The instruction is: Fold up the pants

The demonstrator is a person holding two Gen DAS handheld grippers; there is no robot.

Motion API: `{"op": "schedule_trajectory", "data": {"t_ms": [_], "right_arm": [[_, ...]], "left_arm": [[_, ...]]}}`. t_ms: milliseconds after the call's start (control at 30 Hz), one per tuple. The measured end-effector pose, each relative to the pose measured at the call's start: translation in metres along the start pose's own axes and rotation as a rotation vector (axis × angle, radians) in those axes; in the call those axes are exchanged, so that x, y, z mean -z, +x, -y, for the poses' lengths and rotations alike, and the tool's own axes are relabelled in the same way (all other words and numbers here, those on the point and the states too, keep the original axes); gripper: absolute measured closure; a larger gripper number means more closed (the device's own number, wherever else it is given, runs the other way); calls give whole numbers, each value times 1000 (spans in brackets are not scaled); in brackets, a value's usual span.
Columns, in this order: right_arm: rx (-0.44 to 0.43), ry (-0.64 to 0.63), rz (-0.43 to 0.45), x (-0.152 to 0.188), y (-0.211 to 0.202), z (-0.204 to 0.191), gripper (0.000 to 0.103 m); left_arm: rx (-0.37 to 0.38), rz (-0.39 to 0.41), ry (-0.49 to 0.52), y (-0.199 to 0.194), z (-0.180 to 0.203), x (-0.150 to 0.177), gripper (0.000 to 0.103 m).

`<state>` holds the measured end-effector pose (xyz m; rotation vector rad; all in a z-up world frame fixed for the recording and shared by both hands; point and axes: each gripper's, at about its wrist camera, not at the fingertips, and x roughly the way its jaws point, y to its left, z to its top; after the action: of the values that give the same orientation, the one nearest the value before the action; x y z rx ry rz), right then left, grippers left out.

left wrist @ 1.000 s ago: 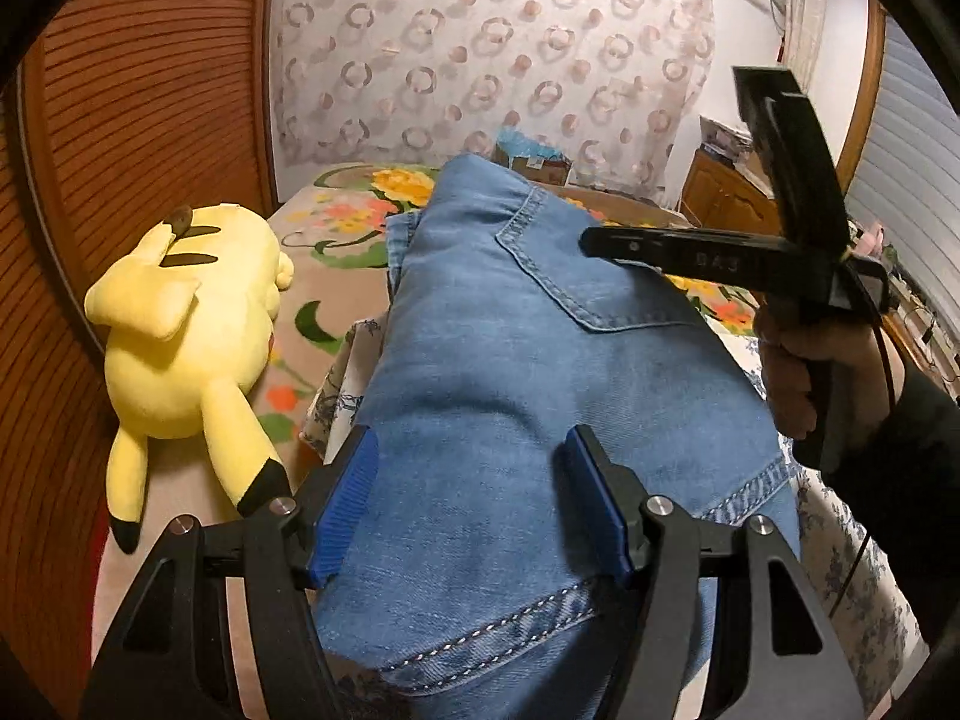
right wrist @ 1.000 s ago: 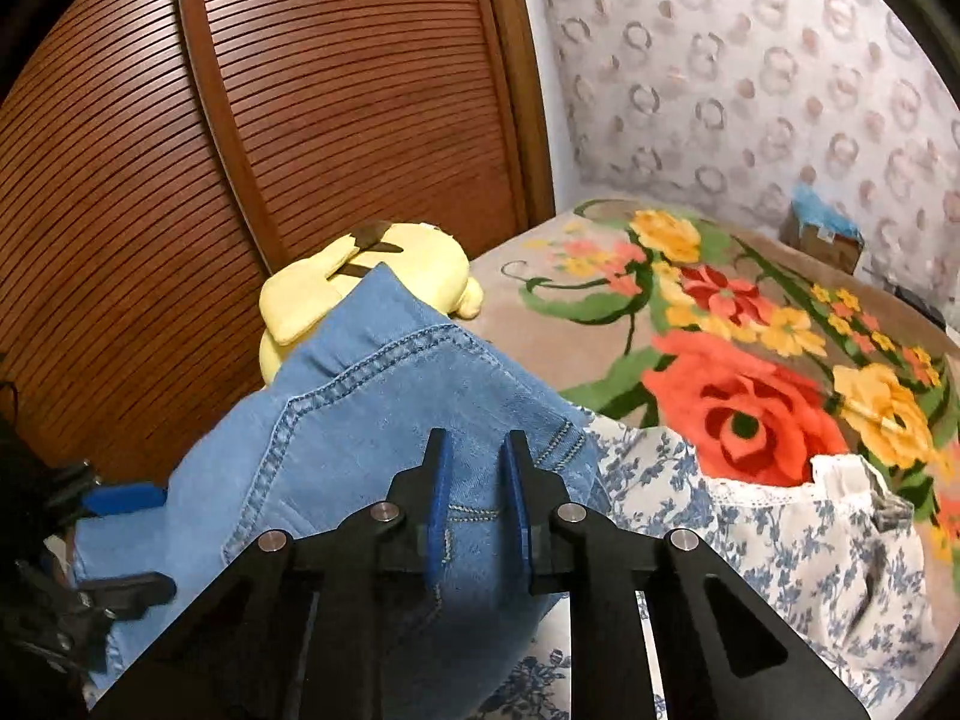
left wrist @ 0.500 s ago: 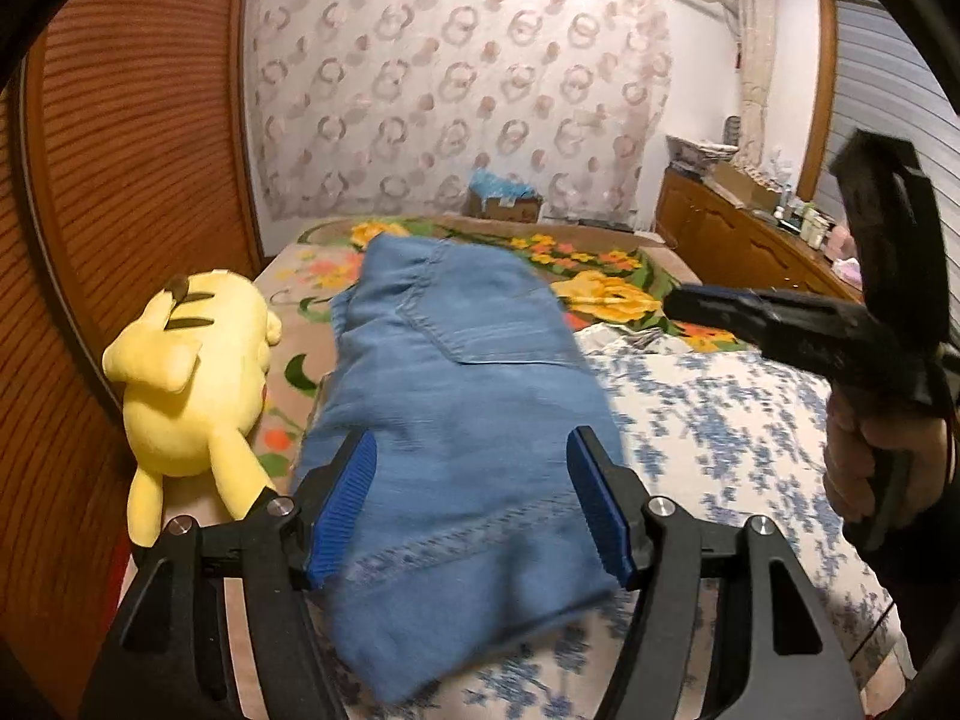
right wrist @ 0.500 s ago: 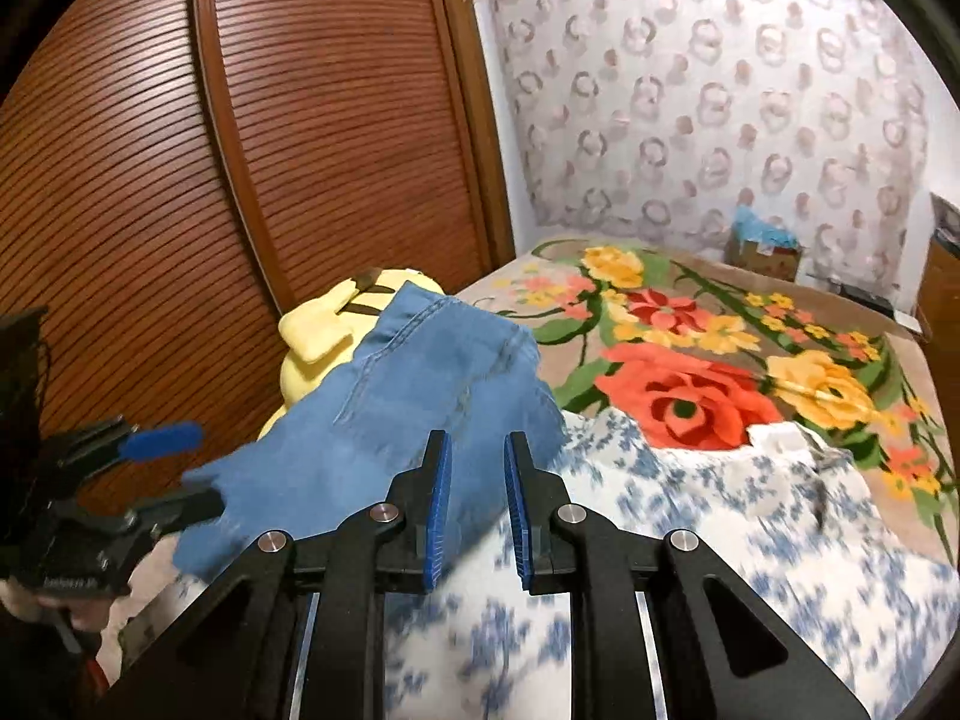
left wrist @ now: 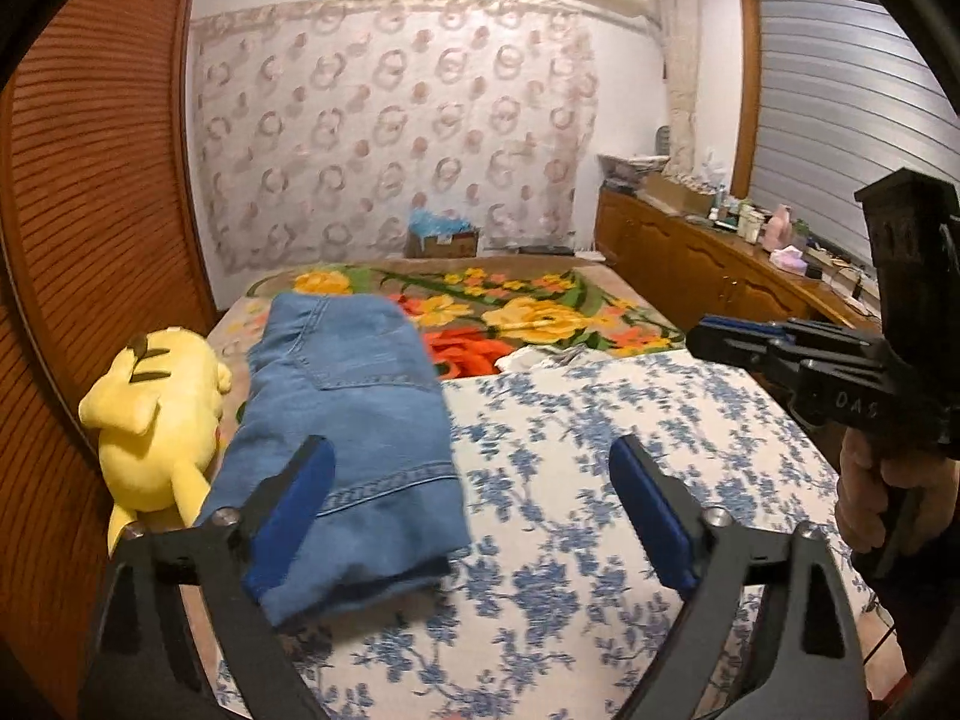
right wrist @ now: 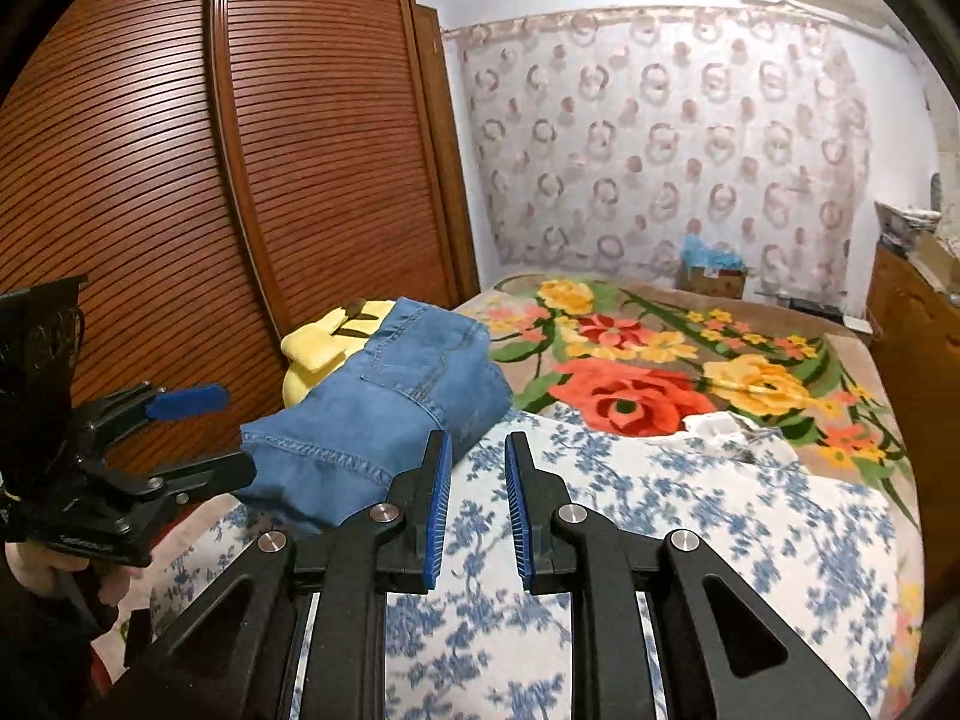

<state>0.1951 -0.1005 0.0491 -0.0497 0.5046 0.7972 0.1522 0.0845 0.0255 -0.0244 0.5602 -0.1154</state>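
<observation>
The folded blue jeans (left wrist: 354, 396) (right wrist: 390, 408) lie on the left side of the bed, partly on the blue-flowered sheet (left wrist: 600, 450). My left gripper (left wrist: 468, 450) hovers above and short of their near end. Its jaws are opening wide and nothing is between them. It also shows at the left of the right wrist view as the left gripper (right wrist: 222, 432). My right gripper (right wrist: 479, 441) is over the sheet to the right of the jeans, with a narrow gap between its pads and nothing in it. In the left wrist view the right gripper (left wrist: 720, 327) is held by a hand at the right edge.
A yellow plush toy (left wrist: 156, 414) (right wrist: 318, 342) lies left of the jeans against the slatted wardrobe (right wrist: 180, 180). A flowered blanket (left wrist: 540, 312) covers the far bed, with a white cloth (right wrist: 714, 423) on it. A wooden cabinet (left wrist: 690, 258) runs along the right.
Both grippers have drawn back and up from the jeans, which now lie folded on the bed. The left jaws have spread much wider. The right jaws kept their narrow gap.
</observation>
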Motion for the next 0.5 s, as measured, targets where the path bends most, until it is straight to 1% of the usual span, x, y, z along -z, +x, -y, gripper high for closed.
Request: {"op": "schedule_trajectory", "data": {"t_ms": [67, 100, 200, 300, 367, 467, 500], "right_arm": [[9, 9, 7, 6, -11, 0, 84], [15, 11, 9, 9, -17, 0, 84], [36, 17, 20, 18, -33, -3, 80], [61, 23, 39, 26, -50, -5, 71], [83, 28, 54, 32, -63, -8, 62], [117, 33, 77, 46, -82, -14, 51], [128, 32, 83, 49, -88, -16, 50]], "left_arm": [[12, 19, 8, -7, 9, 1, 10], [6, 31, 10, -12, 14, 1, 10], [-8, 58, 24, -22, 26, 1, 10], [-1, 67, 31, -31, 38, 2, 10], [-6, 68, 37, -35, 44, 3, 10], [-7, 63, 20, -42, 51, 5, 10], [-14, 63, 16, -44, 53, 6, 10]]}}
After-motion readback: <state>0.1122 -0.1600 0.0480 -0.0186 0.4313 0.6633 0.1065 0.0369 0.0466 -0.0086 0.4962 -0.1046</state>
